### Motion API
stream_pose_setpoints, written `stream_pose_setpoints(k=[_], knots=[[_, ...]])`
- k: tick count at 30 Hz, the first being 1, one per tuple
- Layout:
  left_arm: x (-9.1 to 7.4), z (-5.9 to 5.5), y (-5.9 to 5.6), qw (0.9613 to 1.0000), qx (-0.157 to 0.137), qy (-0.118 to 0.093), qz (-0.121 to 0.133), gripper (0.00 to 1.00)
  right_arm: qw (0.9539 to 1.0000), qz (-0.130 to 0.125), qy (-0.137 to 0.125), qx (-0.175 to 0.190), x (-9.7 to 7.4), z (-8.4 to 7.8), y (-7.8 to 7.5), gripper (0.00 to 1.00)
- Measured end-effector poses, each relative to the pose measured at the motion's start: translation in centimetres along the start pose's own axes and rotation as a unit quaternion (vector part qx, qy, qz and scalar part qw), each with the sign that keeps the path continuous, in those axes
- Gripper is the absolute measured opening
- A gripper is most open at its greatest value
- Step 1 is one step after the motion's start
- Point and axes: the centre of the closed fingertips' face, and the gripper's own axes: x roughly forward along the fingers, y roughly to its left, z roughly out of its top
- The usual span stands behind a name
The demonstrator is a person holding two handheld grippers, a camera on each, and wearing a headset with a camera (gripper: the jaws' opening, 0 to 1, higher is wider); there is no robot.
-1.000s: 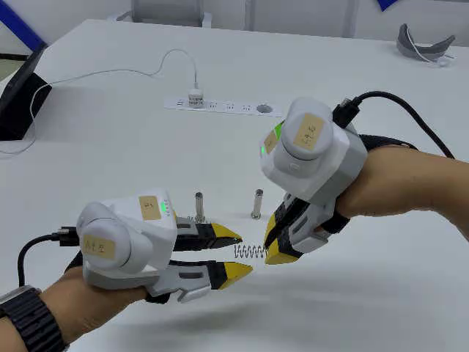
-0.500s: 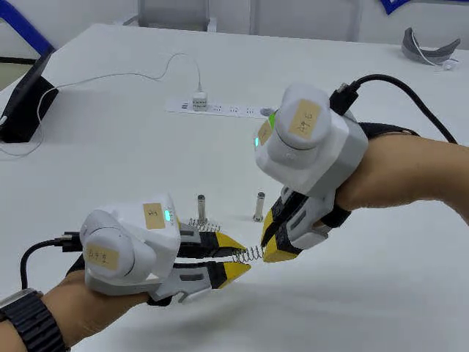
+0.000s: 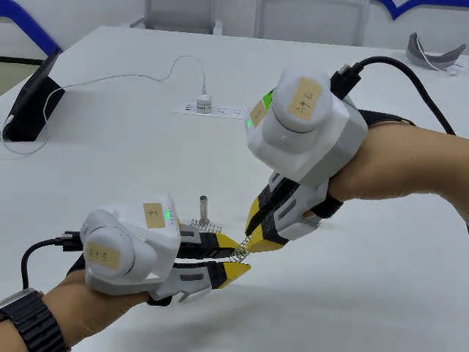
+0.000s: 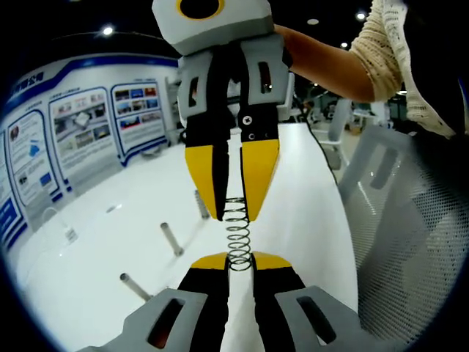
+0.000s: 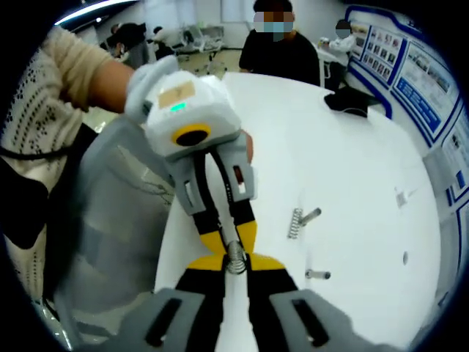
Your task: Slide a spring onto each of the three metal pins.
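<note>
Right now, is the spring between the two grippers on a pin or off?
Off. The spring spans the air between the left gripper and the right gripper, an end pinched in each, away from the upright pin.

**Desk** [image 3: 110,169]: broad white top with a smooth, plain surface.

- Three short cylindrical metal pins [image 4: 171,239] are stood on it in a row, as seen in the left gripper view.
- A small coiled wire spring [image 3: 206,227] is laid flat just beside the base of one pin.
- A long white power strip [image 3: 220,111] is set further back, with a white plug adapter [image 3: 204,101] seated in it.
- A thin white cable [image 3: 124,75] is trailed leftward from the adapter toward a black slanted device [image 3: 33,99] at the left edge.
- A grey curved band [image 3: 432,50] is placed at the far right.
</note>
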Motion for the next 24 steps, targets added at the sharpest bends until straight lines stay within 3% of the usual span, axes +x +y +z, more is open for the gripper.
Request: stream_pose_setpoints(k=[8, 24], knots=[[-0.2, 0.3, 0.2, 0.9999, -0.010, -0.009, 0.004, 0.11, 0.9999, -0.006, -0.010, -0.008, 0.1, 1.1, -0.2, 0.12], [-0.4, 0.1, 0.3, 0.9995, -0.023, -0.021, 0.006, 0.16, 0.9999, -0.009, 0.010, -0.008, 0.4, 0.8, -0.5, 0.11]])
